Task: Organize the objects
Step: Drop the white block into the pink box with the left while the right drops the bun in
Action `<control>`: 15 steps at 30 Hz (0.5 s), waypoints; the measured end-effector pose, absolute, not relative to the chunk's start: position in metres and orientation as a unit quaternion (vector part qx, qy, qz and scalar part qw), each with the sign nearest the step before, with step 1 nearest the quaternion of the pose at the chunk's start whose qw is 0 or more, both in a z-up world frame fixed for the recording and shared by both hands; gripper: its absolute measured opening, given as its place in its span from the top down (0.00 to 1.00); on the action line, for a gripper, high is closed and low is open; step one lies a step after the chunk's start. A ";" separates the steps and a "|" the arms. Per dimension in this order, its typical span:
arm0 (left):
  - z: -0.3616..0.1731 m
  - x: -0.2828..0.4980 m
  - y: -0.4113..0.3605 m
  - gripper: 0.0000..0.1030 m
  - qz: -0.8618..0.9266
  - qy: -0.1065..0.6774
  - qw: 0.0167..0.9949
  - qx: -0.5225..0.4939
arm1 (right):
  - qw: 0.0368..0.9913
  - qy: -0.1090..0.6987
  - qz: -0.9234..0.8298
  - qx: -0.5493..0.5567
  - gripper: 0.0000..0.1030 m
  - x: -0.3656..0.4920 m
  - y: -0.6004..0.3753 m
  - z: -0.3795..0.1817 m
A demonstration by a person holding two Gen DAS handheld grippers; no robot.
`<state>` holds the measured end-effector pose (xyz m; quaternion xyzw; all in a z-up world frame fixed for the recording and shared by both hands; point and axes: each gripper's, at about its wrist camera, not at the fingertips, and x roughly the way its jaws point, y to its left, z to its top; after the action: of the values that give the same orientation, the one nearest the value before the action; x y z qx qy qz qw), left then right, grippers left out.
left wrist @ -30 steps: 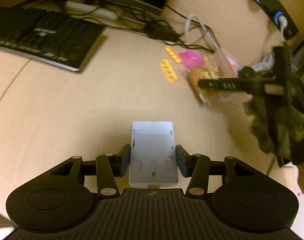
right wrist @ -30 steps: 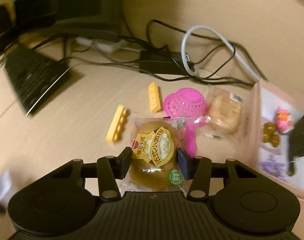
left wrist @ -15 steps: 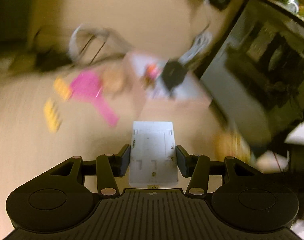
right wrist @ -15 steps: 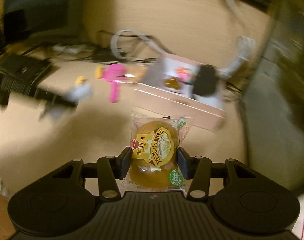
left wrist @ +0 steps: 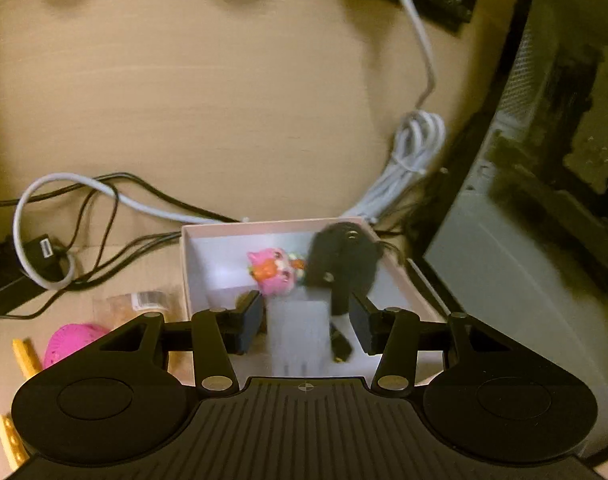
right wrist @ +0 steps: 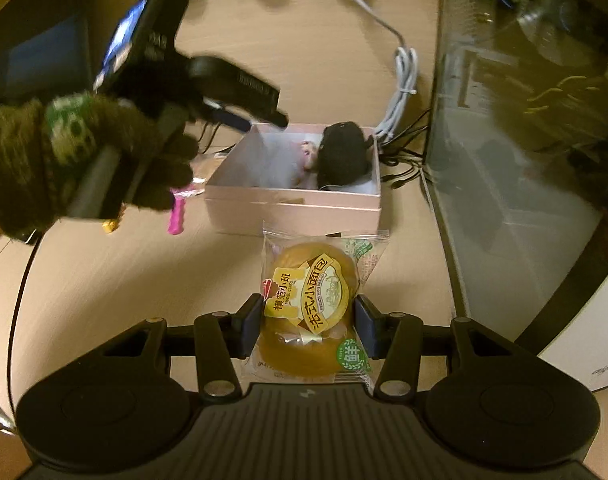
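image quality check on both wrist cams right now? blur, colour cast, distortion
Left wrist: warm orange cast, strong fisheye bend at the edges; the white card between the left claw fingers is motion-smeared, and the box contents look soft. Right wrist: same cast, but the bread in the right claw is sharp with a readable label; the gloved hand at left is blurred.

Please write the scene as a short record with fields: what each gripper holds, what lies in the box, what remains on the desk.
left gripper: jaws open, blurred white plate between them, above the box
right gripper: jaws shut on packaged bun
box: pink toy, black round object
desk: pink strainer, yellow bricks, cables
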<state>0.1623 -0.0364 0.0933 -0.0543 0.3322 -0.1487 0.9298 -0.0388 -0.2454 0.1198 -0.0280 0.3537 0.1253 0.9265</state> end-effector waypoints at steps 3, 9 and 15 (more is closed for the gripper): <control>0.097 0.149 -0.014 0.49 -0.134 0.302 0.938 -0.108 | 0.927 0.353 0.126 -0.024 0.53 -0.032 -0.251 0.119; 0.088 0.093 0.032 0.49 -0.125 0.320 0.933 -0.104 | 0.940 0.309 0.142 -0.025 0.53 0.011 -0.238 0.140; 0.051 0.035 0.075 0.50 -0.061 0.393 0.911 -0.112 | 0.959 0.238 0.153 -0.007 0.22 0.093 -0.205 0.171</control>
<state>0.0347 0.0748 0.0509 -0.1116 0.3933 -0.0615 0.9105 0.0930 -0.2053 0.1707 -0.0074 0.2382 0.1527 0.9591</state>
